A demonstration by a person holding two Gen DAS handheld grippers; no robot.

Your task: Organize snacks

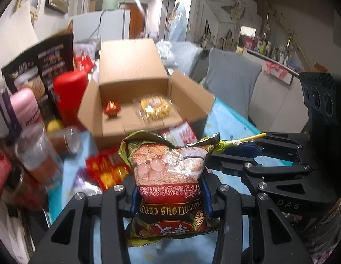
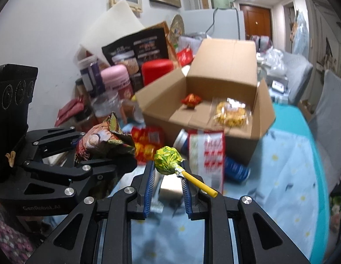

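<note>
Our left gripper fingers clamp a crinkled red-and-green cereal packet; our right gripper fingers pinch a green-wrapped yellow-stick lollipop at their tips.

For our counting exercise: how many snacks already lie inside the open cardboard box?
2. A small red wrapped sweet lies on the left of the cardboard box floor, and a clear packet of yellow snacks lies on the right. The near wall may hide others.
</note>
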